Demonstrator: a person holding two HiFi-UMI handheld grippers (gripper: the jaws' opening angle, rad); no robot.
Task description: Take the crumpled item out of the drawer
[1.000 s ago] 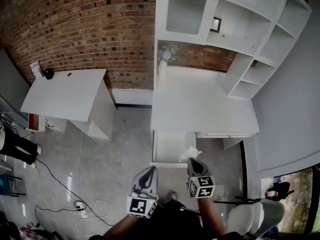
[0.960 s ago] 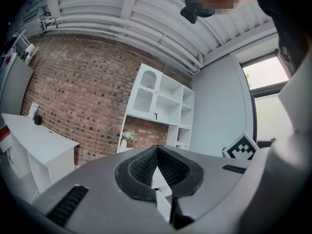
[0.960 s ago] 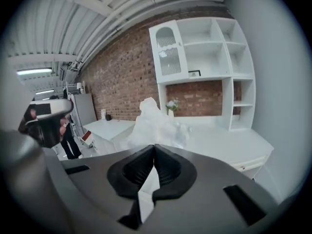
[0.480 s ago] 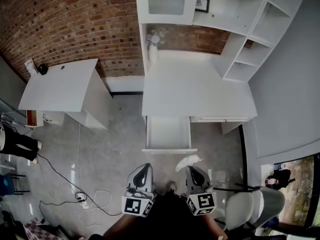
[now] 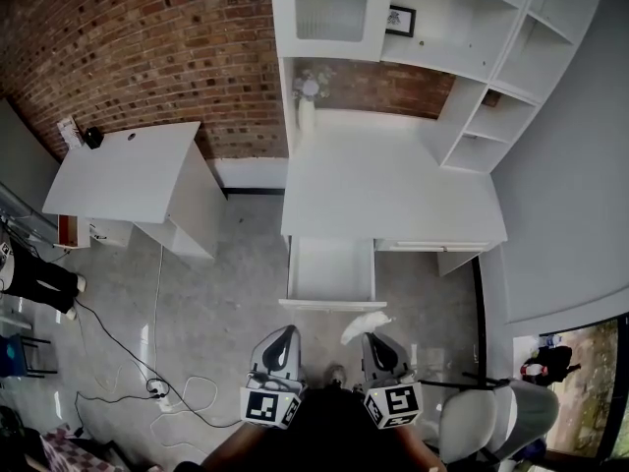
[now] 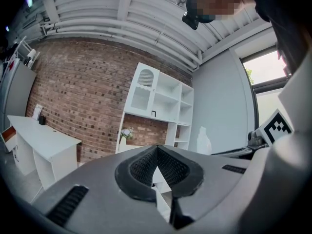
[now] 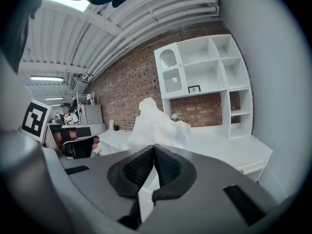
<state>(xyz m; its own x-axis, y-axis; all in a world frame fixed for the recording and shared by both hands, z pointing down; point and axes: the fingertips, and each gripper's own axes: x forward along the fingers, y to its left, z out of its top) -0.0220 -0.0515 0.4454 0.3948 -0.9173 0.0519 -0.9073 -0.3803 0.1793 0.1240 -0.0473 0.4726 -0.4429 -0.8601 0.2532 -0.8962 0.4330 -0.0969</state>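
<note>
Now the right tool (image 5: pixel 370 339) pinches the crumpled item (image 5: pixel 365 326) outside the open drawer (image 5: pixel 331 269); the left tool (image 5: pixel 285 334) is pressed together.

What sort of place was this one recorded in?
Likely a staged home office in a workshop-like room: white desk with open drawer, white shelf unit on it, brick wall behind, loose cables on the grey floor.

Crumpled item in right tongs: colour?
White; the crumpled item shows best in the right gripper view.
</note>
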